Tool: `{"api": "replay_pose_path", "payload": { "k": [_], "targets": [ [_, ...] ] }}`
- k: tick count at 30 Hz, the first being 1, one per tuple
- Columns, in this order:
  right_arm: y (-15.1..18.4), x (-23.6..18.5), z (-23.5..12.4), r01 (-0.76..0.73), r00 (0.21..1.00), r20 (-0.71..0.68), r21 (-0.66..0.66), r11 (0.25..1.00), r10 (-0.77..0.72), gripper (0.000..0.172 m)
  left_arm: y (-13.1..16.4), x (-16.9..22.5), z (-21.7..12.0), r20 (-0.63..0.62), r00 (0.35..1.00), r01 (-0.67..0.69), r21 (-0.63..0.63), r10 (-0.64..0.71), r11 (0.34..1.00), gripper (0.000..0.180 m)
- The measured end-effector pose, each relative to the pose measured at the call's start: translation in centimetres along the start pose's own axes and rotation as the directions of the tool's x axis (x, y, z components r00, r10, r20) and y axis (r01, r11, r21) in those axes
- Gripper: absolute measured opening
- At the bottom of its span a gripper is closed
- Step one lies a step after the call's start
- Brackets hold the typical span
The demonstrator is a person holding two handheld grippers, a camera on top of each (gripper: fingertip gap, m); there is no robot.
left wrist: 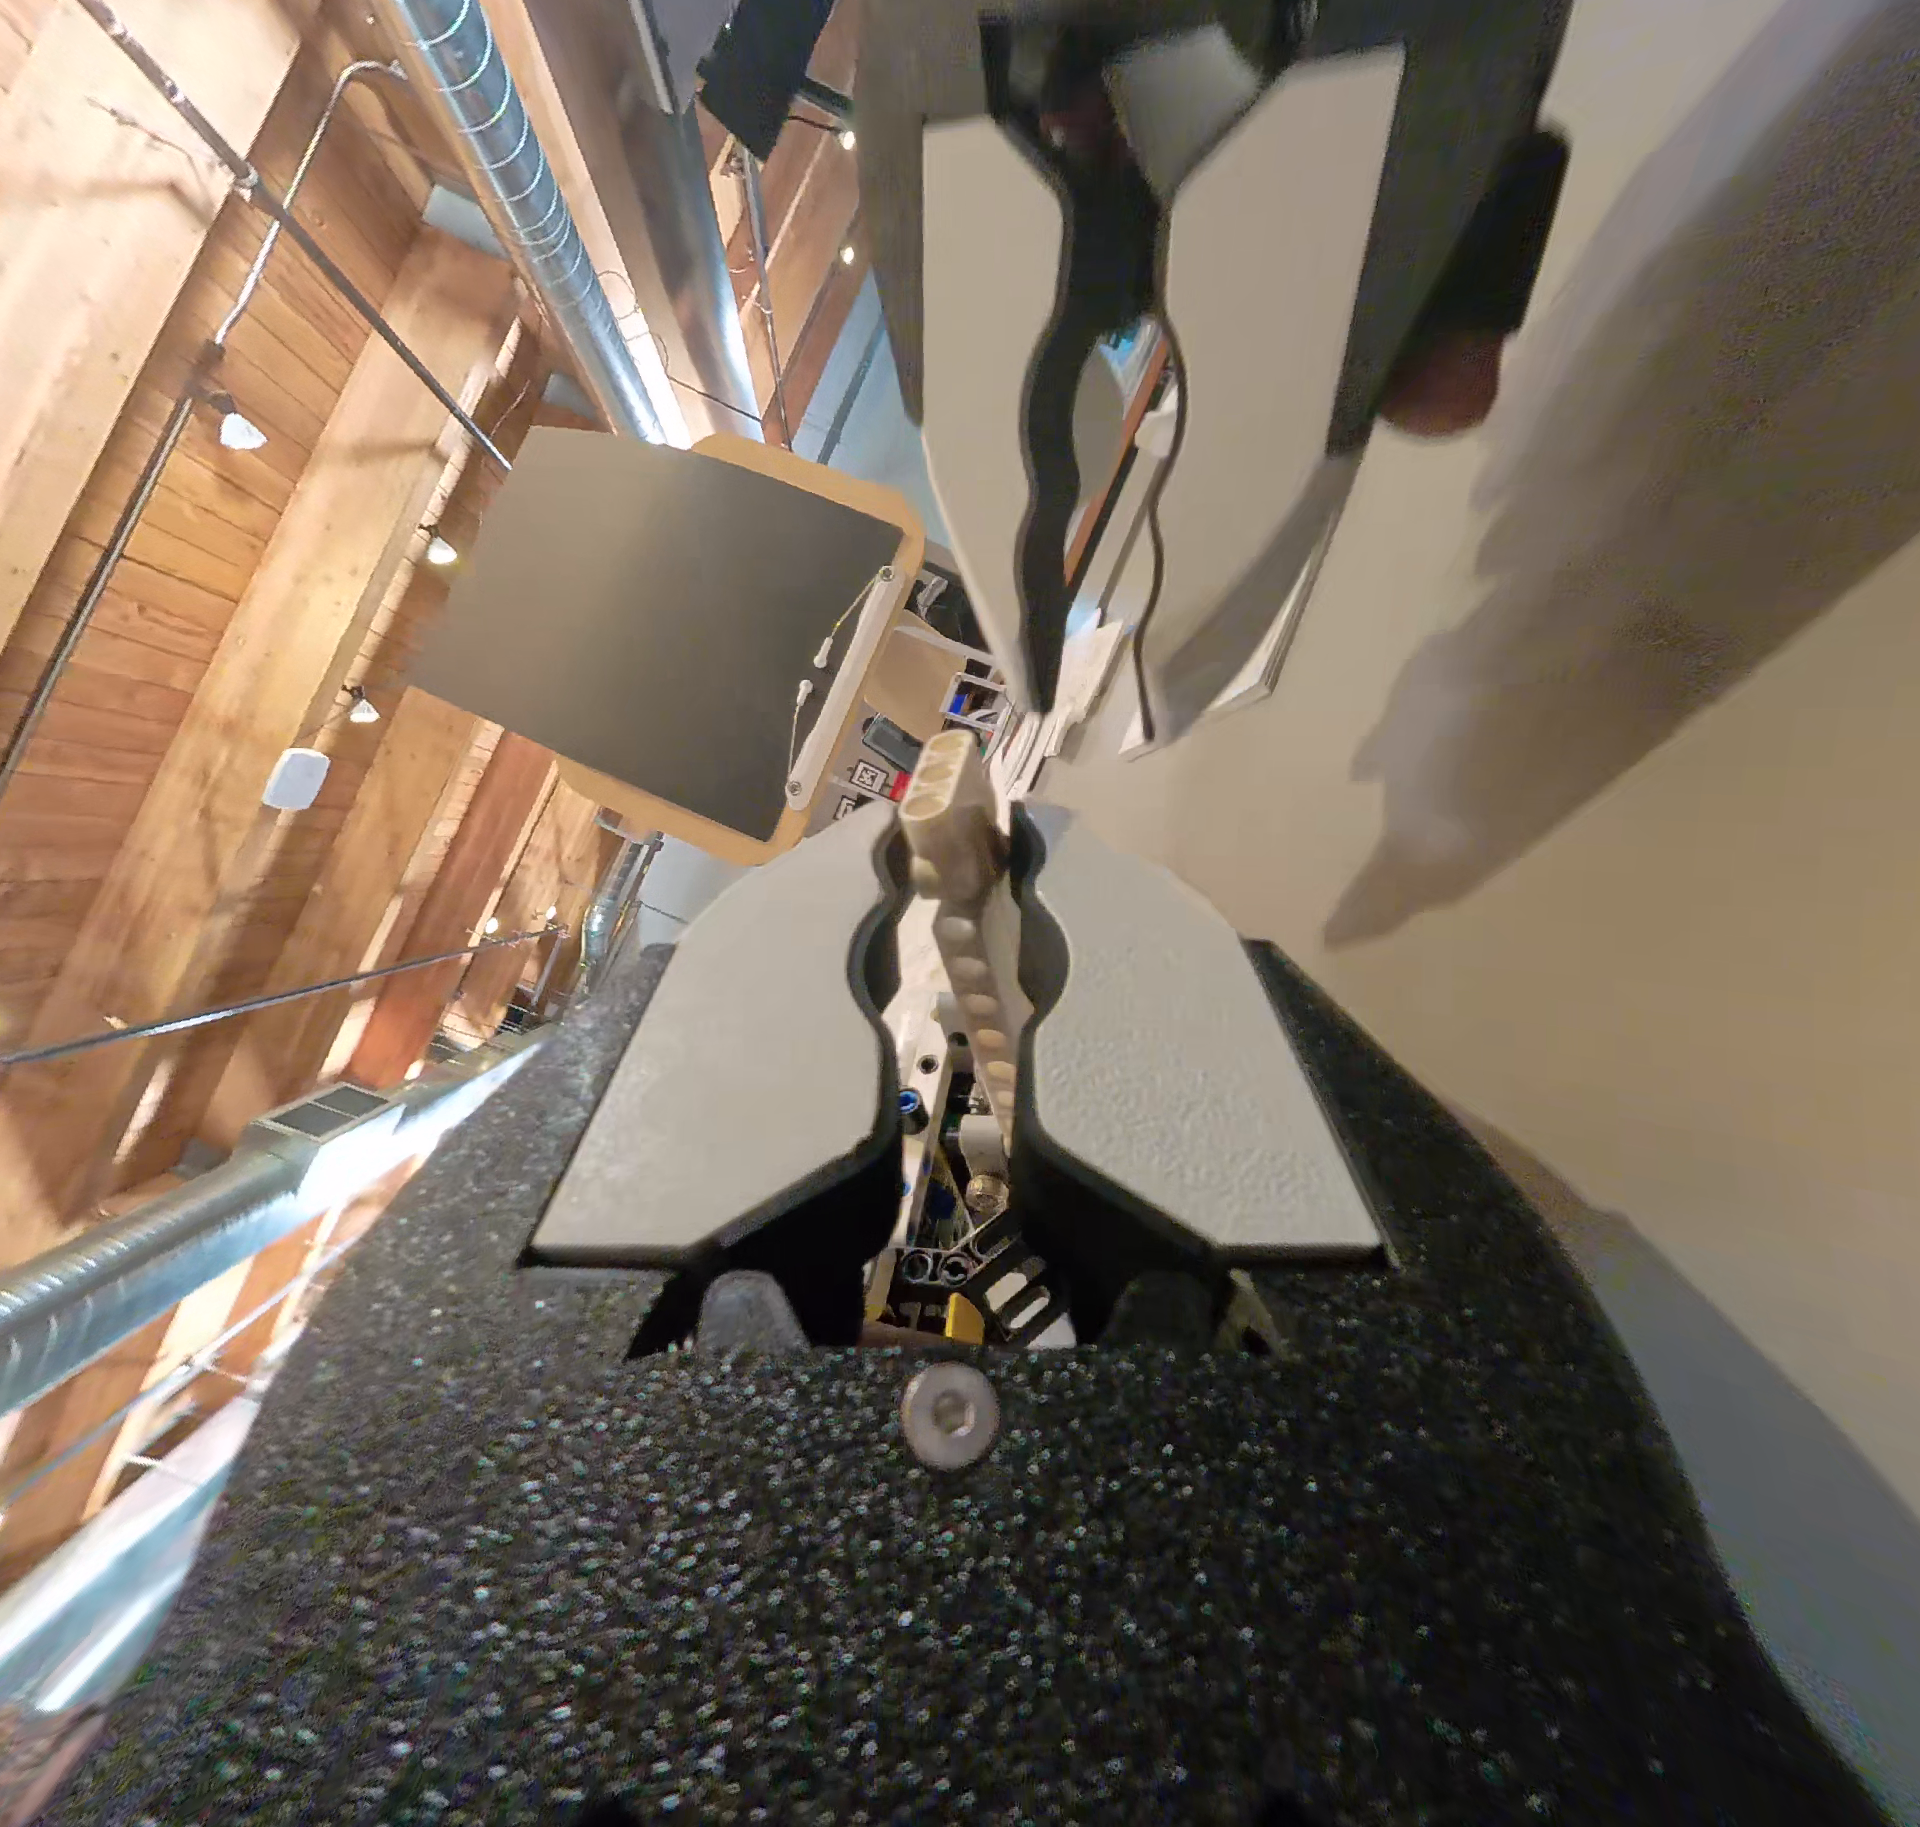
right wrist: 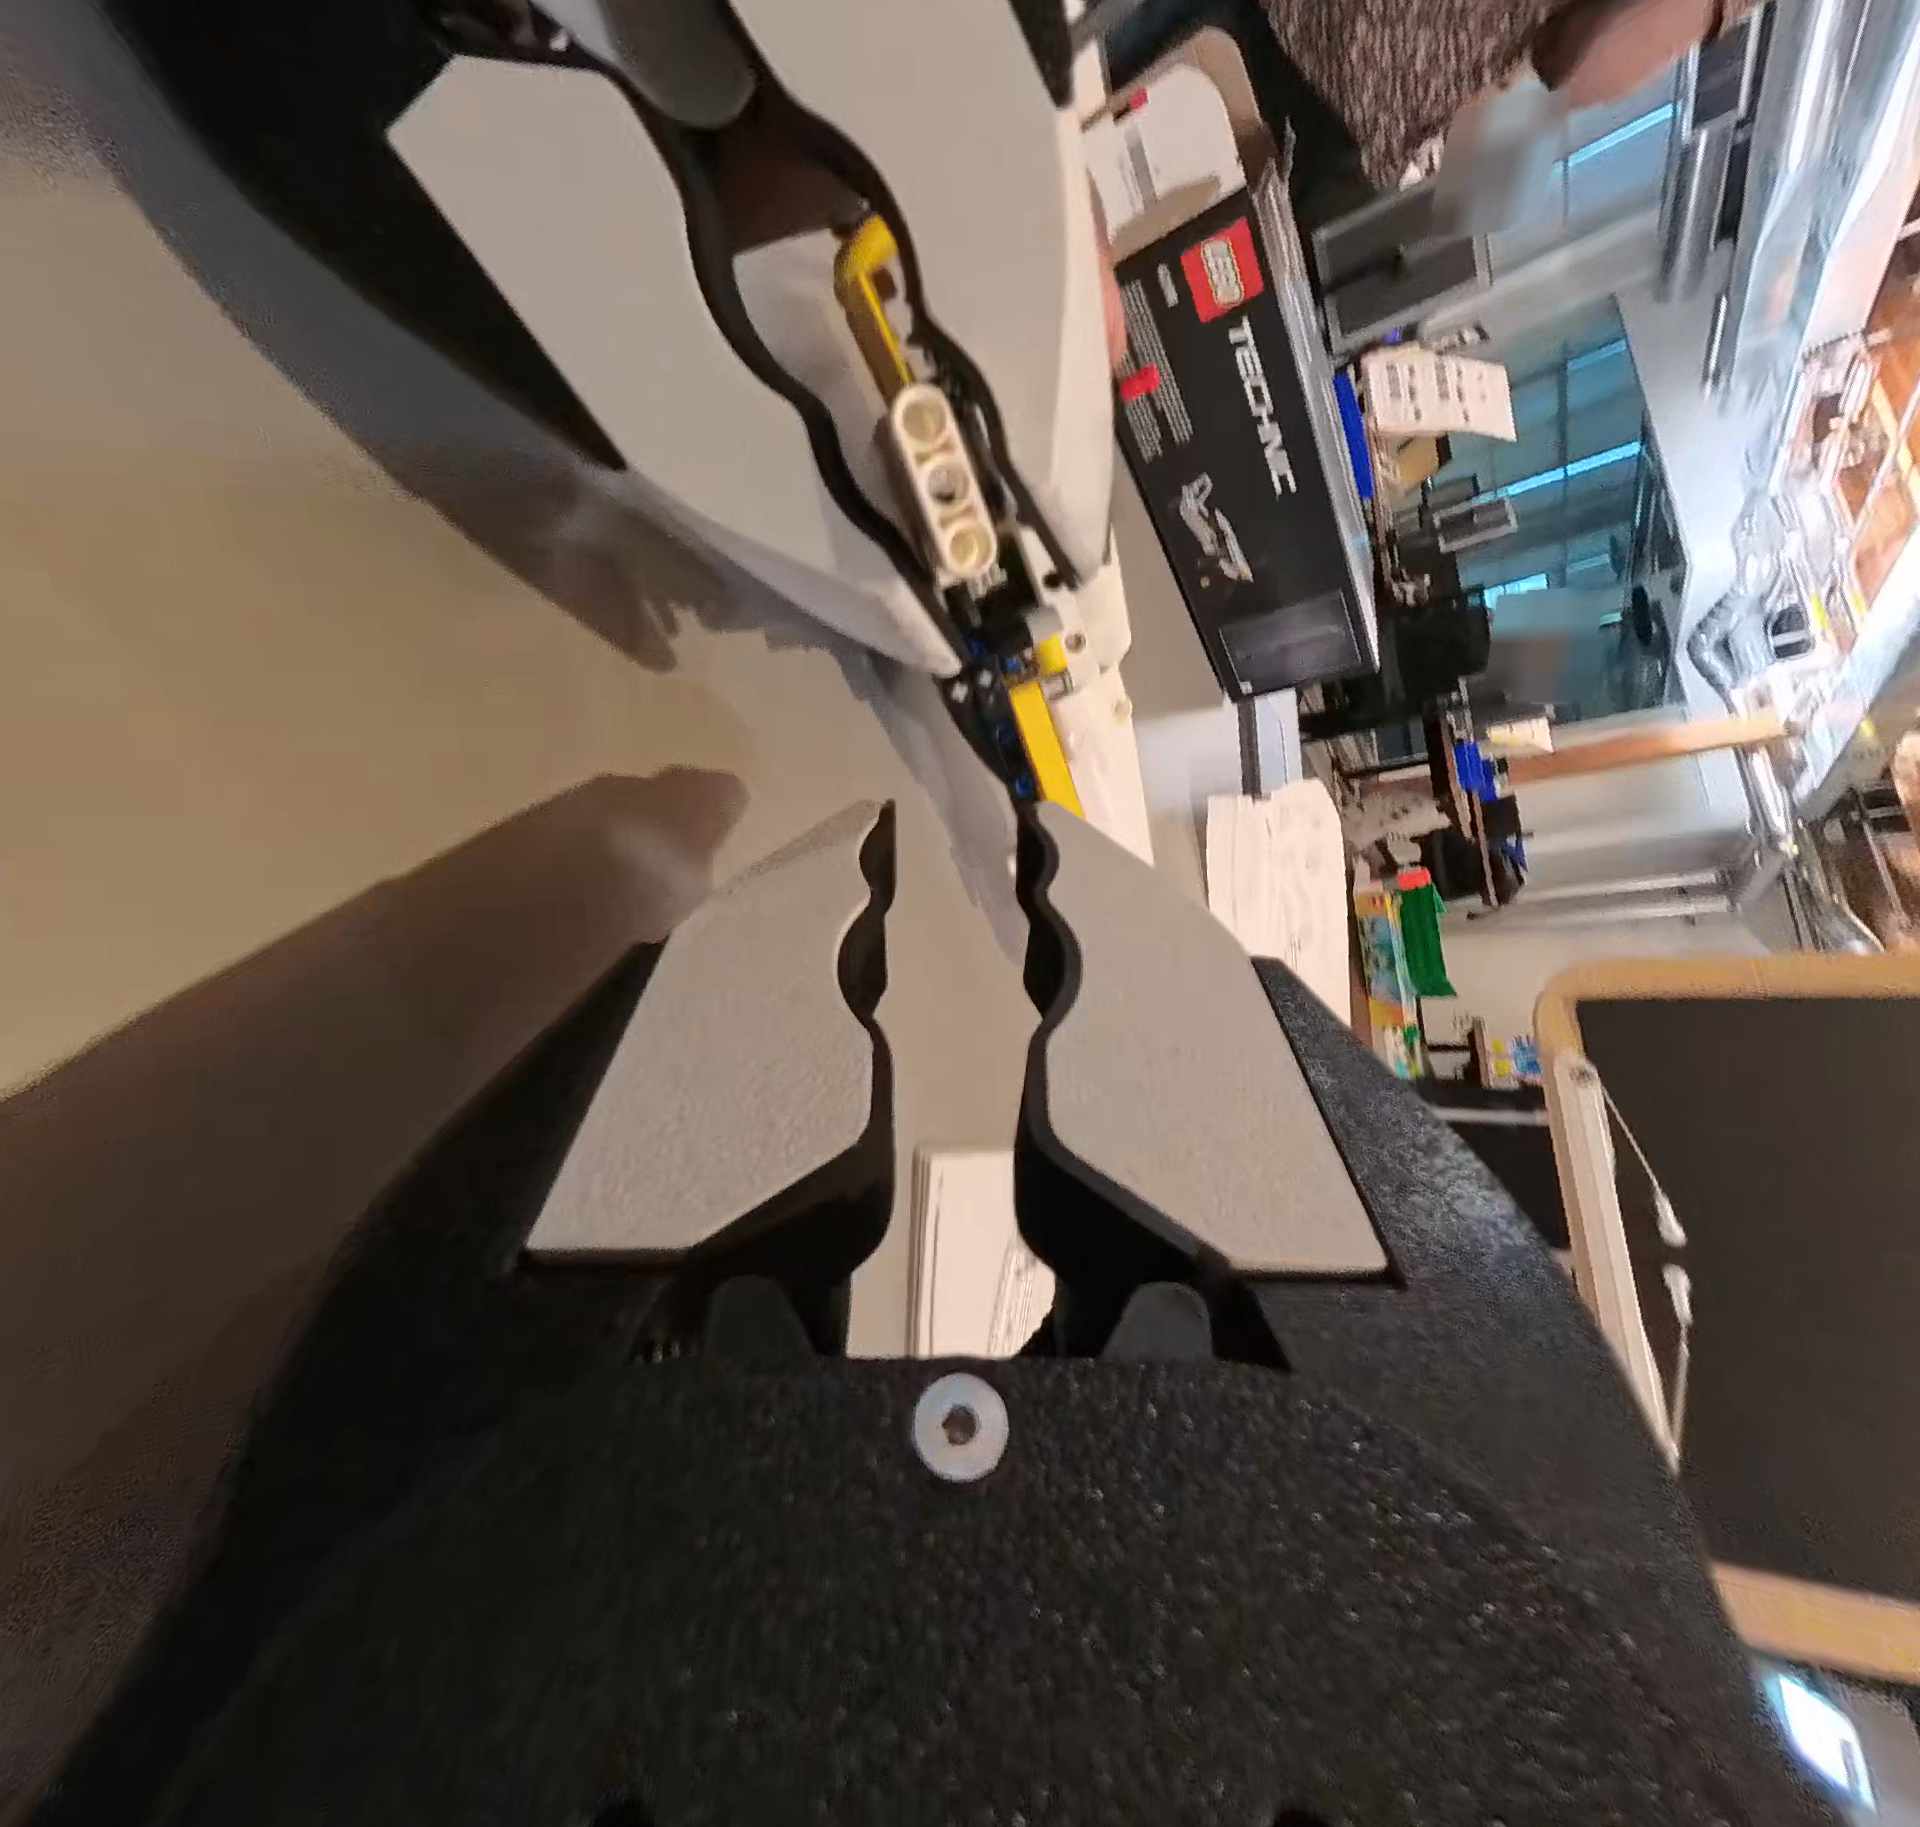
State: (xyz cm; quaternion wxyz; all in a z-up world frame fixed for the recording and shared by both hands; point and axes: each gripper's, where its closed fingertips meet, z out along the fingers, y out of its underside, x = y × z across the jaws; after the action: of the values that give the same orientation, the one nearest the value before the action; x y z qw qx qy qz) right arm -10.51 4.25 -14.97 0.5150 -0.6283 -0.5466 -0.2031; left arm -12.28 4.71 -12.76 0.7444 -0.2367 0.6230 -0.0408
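Gripping white beam (left wrist: pixel 951 821): left gripper (left wrist: pixel 951 847); right gripper (right wrist: pixel 956 842) bare.

A pale beige toy beam (left wrist: pixel 948 821) with round holes is sitting clamped between the left claw's (left wrist: pixel 951 842) fingertips, its end pointing forward.

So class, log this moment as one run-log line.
left gripper: shut on beam | right gripper: open, near model | table

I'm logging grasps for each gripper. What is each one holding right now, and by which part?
Left gripper: a pale holed beam, pinched just below its free end. Right gripper: nothing, jaws apart.
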Motion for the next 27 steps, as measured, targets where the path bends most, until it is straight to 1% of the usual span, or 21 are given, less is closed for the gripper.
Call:
{"api": "replay_pose_path", "payload": {
  "k": [3,9,12,16,20,24,27],
  "targets": [
    [-1.0,0.3,1.3,0.001,0.999,0.037,0.069,0.998,-0.004,0.022,0.1,-0.5,0.0,0.008,0.998,0.069,0.005,-0.069,0.998,0.027],
    [-2.5,0.3,2.2,-0.007,0.996,0.083,0.241,0.971,-0.013,0.019,0.1,-0.6,-0.3,-0.029,0.986,0.167,0.026,-0.166,0.986,0.028],
    [-3.4,0.3,2.1,0.005,0.997,0.073,0.328,0.945,-0.030,0.017,-0.1,-0.8,-0.6,-0.049,0.974,0.225,0.050,-0.223,0.973,0.026],
    [-4.7,0.5,1.7,0.028,0.998,0.040,0.422,0.906,-0.050,0.016,-0.6,-1.2,-1.1,-0.102,0.944,0.325,0.106,-0.315,0.940,0.024],
    [-5.4,0.2,1.9,0.035,0.996,0.058,0.470,0.882,-0.071,0.011,-0.8,-1.4,-1.6,-0.152,0.920,0.381,0.137,-0.361,0.914,0.021],
    [-6.2,-0.4,2.0,0.037,0.992,0.082,0.508,0.861,-0.091,0.011,-1.3,-1.0,-1.8,-0.182,0.919,0.378,0.160,-0.350,0.912,0.013],
    [-6.3,-0.2,1.9,0.026,0.993,0.085,0.524,0.852,-0.082,0.005,-1.4,-1.2,-2.0,-0.181,0.917,0.384,0.169,-0.354,0.908,0.014]
  ]
}}
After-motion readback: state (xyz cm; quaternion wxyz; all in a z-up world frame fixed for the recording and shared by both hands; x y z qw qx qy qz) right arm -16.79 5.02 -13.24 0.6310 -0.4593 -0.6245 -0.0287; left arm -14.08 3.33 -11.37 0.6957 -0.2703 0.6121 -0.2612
